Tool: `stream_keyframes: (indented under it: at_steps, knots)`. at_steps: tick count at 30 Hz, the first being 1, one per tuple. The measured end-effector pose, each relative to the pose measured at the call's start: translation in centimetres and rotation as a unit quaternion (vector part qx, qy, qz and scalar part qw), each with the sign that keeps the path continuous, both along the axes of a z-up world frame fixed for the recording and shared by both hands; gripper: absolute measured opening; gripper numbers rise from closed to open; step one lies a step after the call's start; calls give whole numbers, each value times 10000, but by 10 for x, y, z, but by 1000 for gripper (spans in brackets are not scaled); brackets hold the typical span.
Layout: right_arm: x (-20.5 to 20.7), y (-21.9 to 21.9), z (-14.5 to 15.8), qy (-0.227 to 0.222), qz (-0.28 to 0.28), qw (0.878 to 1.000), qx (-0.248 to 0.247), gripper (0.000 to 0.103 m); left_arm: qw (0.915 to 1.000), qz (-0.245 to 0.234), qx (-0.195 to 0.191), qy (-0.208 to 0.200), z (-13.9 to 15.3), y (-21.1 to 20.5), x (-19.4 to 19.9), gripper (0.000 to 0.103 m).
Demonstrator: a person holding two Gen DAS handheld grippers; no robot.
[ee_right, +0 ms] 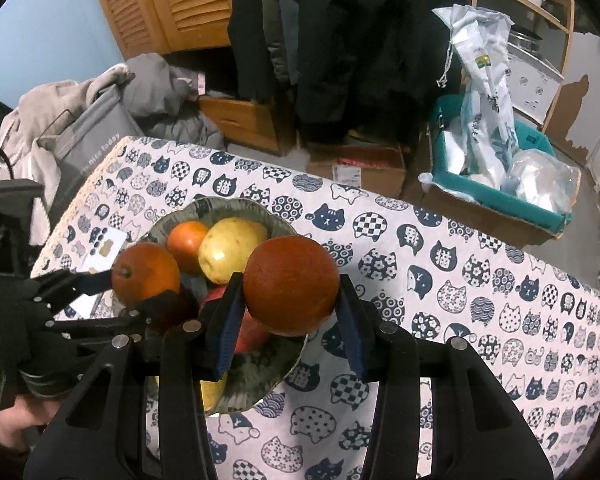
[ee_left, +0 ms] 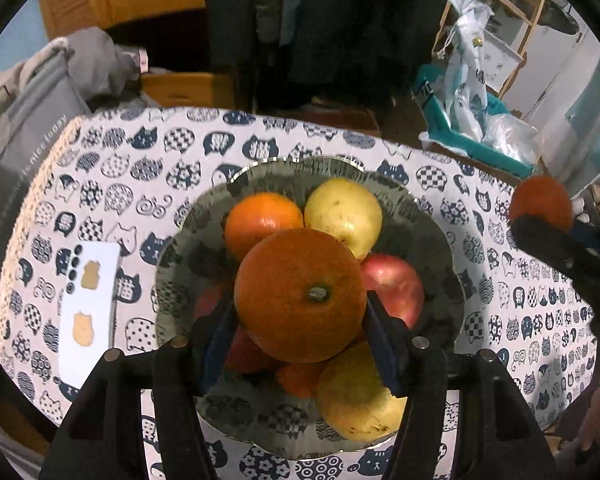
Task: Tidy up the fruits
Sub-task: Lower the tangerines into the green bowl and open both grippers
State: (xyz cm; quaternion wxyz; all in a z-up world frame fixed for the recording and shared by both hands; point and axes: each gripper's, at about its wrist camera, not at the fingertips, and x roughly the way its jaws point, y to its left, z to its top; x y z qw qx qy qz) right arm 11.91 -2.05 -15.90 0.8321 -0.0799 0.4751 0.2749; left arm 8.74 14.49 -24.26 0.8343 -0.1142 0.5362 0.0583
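Cat-print worktop (ee_left: 112,184) | both tongs clamp oranges: left tongs (ee_left: 300,320) over the bowl (ee_left: 440,240), right tongs (ee_right: 290,308) at its 3 o'clock | tip: lower slow, drop into gaps, don't nudge the pile

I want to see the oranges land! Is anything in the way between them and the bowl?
Only the fruit already piled there. The left claw holds its orange above the bowl; the right claw holds another orange.

Home – hanging coats (ee_right: 340,40), louvered cabinet (ee_right: 172,4), cat-print tablecloth (ee_right: 480,280).
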Motion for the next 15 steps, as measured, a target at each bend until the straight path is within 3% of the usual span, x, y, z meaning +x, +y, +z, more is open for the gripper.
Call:
stream_keyframes:
  at_steps: [6,8,10,15]
  knots:
    - [2,2,-1,32,5,10000,22,44,9997,-119,-46,191,-11,-4,4,63]
    - [4,3,-2,50,2,10000,34,44,9998,-172,-35,112,-8,-6,3,68]
    - [6,3,-3,87,11,10000,46,44,9998,-174,-77,53,-4,-6,3,84]
    - [13,6,-9,183,15,9998,73,44,10000,-53,35,32,2,1,0,86]
